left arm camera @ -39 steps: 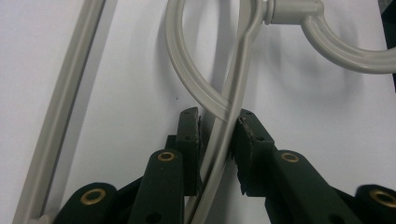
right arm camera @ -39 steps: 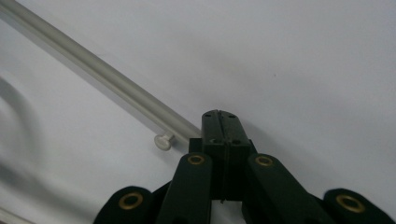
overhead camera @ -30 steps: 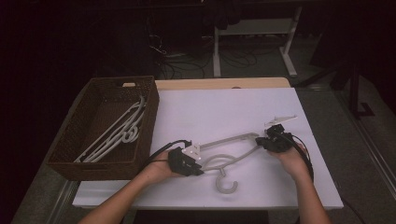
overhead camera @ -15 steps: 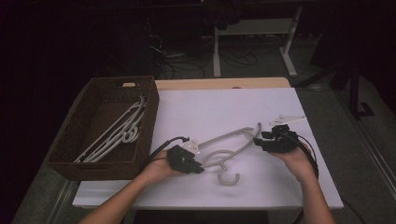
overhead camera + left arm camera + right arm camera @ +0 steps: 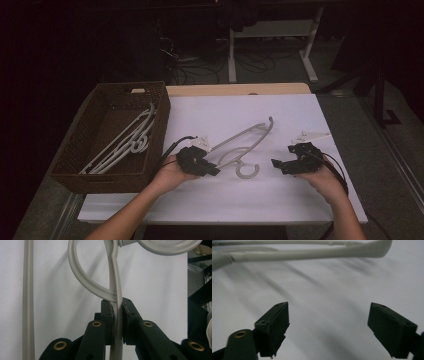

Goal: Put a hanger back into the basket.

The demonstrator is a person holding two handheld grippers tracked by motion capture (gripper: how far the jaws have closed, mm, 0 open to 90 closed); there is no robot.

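Nearest me, my left claw (image 5: 212, 170) is clamped tight on one thin arm of the grey hanger (image 5: 245, 142), the pads (image 5: 111, 315) pinching the plastic strip just beside the spot where a loop joins it, as the left gripper view shows; my right claw (image 5: 276, 163) has just been opening and now stands wide with nothing between its pads (image 5: 274, 326), the hanger's shoulder crossing well ahead of it in the right gripper view. The risk I see is that the whole hanger now hangs from a single grip near one end: it can pivot or sag in the jaws, and the hook (image 5: 248, 171), which lies close to the white counter (image 5: 300, 195), could drag on it and twist the hanger out of line. If I swing it leftwards towards the wicker basket (image 5: 105, 172), the long far arm could catch the basket's rim, or tangle with the hangers in the basket (image 5: 125, 142) that already lie there. From the left claw the hanger runs away and to the right, its far tip well up the counter; the right claw sits apart from it, to the right of the hook. Farther off lies a small white clip (image 5: 310, 135), and beyond the counter a dark floor with cables
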